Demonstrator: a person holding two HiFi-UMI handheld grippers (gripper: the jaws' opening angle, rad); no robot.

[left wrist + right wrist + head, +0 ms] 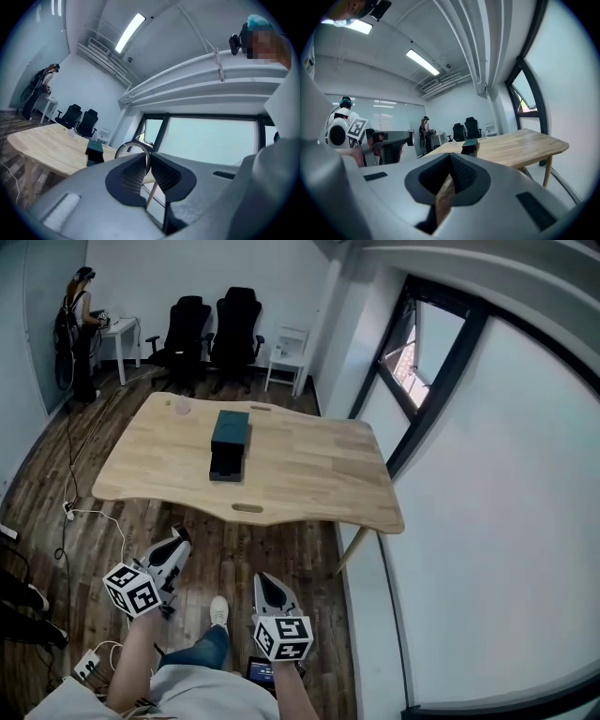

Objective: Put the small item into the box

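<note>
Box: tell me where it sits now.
In the head view the dark box lies on the wooden table, left of its centre, with a small clear object near the far left corner.

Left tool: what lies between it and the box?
Head view: wood floor, then bare tabletop, between the left tool, shut on a ring, and the box.

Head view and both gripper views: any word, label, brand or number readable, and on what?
No readable text anywhere.
Marker cubes: black-and-white square patterns only, no letters.
Dark box on the table: no label visible.
Ring held by the left gripper: no print.
</note>
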